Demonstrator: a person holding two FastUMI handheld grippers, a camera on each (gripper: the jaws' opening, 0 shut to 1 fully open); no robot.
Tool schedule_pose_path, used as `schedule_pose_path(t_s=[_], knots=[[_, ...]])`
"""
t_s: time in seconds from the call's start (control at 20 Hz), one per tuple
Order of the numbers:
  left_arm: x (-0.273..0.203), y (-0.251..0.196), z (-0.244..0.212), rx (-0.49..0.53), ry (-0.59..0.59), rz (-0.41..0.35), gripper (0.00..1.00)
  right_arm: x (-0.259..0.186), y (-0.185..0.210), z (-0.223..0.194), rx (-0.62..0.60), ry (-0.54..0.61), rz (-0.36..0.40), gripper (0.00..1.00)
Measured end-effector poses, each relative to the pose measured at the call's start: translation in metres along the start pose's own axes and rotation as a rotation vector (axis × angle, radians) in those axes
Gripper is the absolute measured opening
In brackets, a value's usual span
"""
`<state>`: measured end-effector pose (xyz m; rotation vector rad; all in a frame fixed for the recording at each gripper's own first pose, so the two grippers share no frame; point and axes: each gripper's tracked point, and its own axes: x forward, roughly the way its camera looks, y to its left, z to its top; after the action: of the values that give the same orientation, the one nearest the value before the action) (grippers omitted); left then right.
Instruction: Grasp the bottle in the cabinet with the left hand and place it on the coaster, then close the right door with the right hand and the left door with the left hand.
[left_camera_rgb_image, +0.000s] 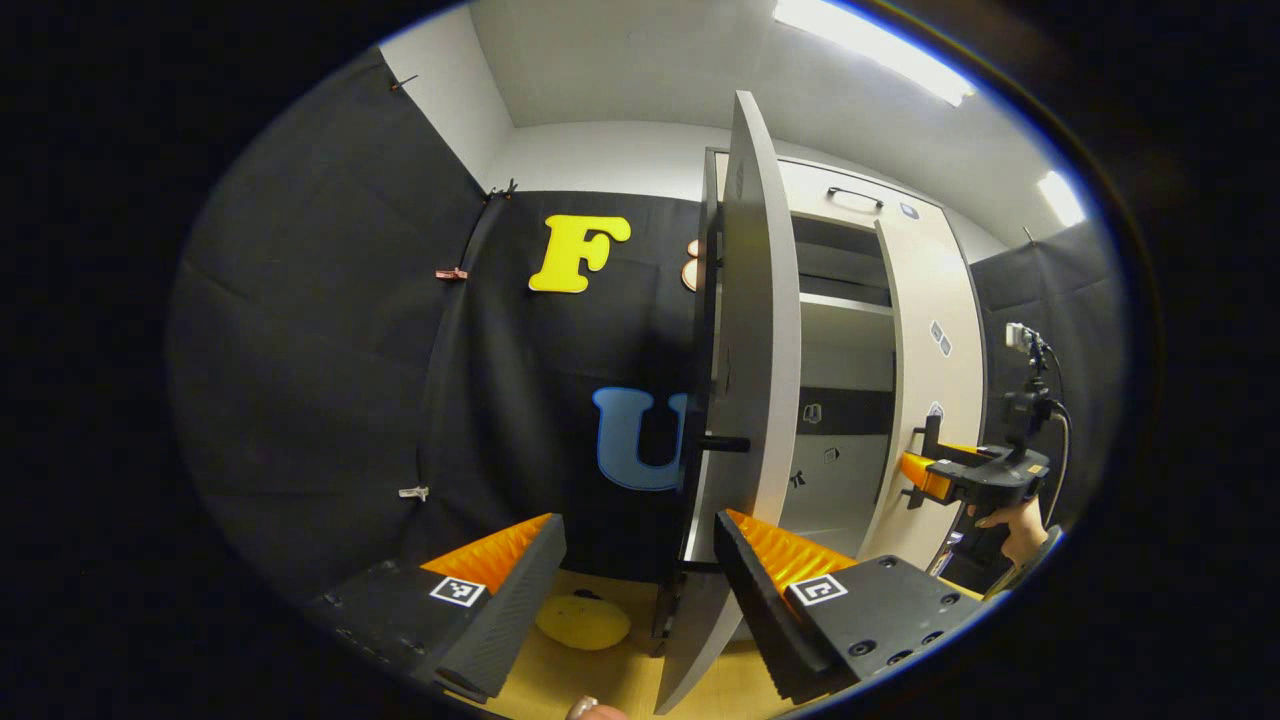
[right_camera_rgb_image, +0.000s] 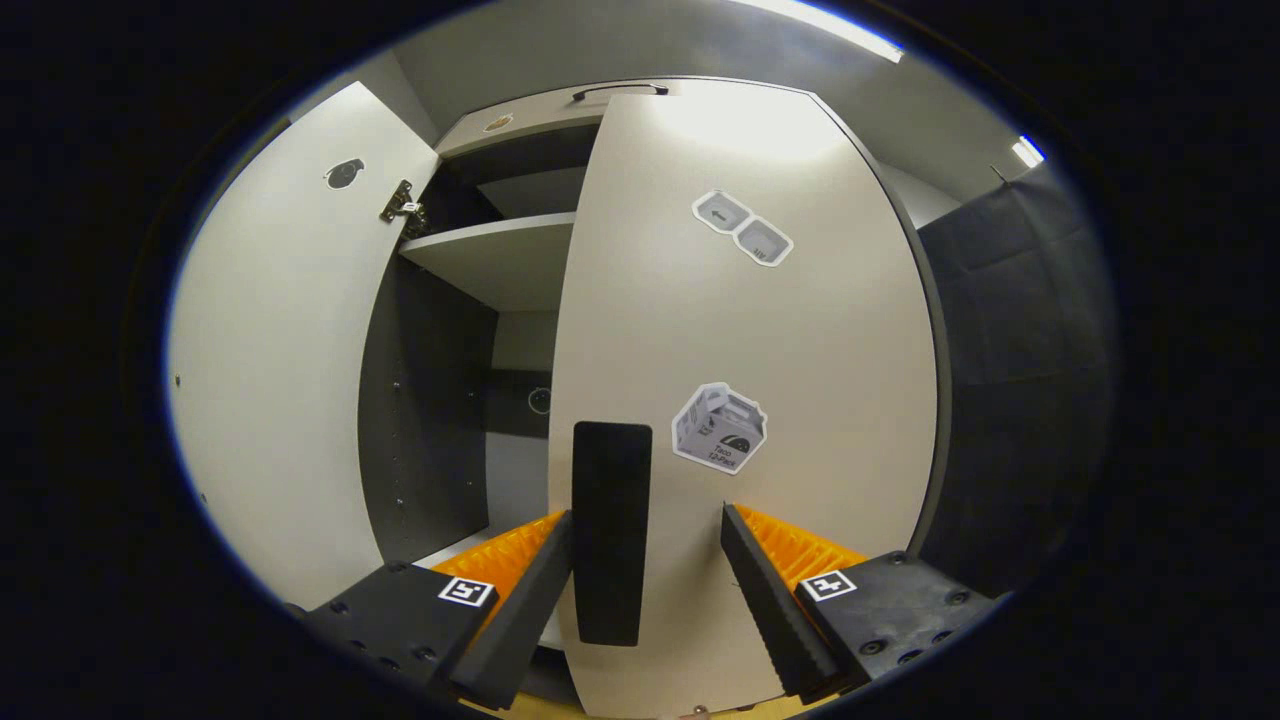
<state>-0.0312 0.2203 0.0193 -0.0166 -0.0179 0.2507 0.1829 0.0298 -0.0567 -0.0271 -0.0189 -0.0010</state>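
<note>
My left gripper (left_camera_rgb_image: 640, 590) is open with nothing between its fingers. Just beyond it the cabinet's left door (left_camera_rgb_image: 752, 330) stands swung out, seen edge-on, with its black handle (left_camera_rgb_image: 722, 443) on the near face. A yellow round coaster (left_camera_rgb_image: 583, 621) lies flat on the wooden table below my fingers. In the right gripper view, my right gripper (right_camera_rgb_image: 645, 570) is open around the black handle (right_camera_rgb_image: 610, 530) of the right door (right_camera_rgb_image: 780, 330), the handle nearer its left finger. That gripper (left_camera_rgb_image: 945, 478) also shows far right in the left gripper view, held by a hand against the right door (left_camera_rgb_image: 930, 360).
The cabinet's inside shows between the doors, with pale shelves (right_camera_rgb_image: 490, 260) and a dark side wall (right_camera_rgb_image: 425, 400). The left door's inner face (right_camera_rgb_image: 280, 350) with a hinge (right_camera_rgb_image: 402, 206) stands left of the opening. Black cloth walls surround the cabinet.
</note>
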Motion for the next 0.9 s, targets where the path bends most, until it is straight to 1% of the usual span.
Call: schedule_pose_path(t_s=[0.1, 0.2, 0.3, 0.45, 0.55, 0.75, 0.9], knots=[[0.002, -0.002, 0.002, 0.006, -0.006, -0.012, 0.94, -0.026, 0.005, 0.007, 0.009, -0.026, 0.031, 0.95], [-0.004, -0.006, 0.001, 0.028, -0.003, -0.028, 0.94, -0.051, 0.005, 0.016, 0.016, -0.048, 0.042, 0.97], [-0.004, -0.015, 0.001, 0.060, 0.003, -0.056, 0.95, -0.071, 0.000, 0.020, 0.020, -0.052, 0.032, 0.97], [-0.004, -0.025, 0.002, 0.087, 0.005, -0.079, 0.94, -0.091, -0.014, 0.020, 0.032, -0.029, 0.001, 0.97], [-0.004, -0.032, 0.001, 0.075, 0.000, -0.093, 0.94, -0.102, -0.029, 0.019, 0.044, -0.019, -0.028, 0.97], [-0.004, -0.050, -0.005, 0.011, -0.003, -0.135, 0.94, -0.116, -0.049, 0.027, 0.063, -0.031, -0.066, 0.97], [-0.002, -0.063, -0.006, 0.005, -0.004, -0.168, 0.94, -0.122, -0.061, 0.030, 0.053, -0.027, -0.085, 0.97]])
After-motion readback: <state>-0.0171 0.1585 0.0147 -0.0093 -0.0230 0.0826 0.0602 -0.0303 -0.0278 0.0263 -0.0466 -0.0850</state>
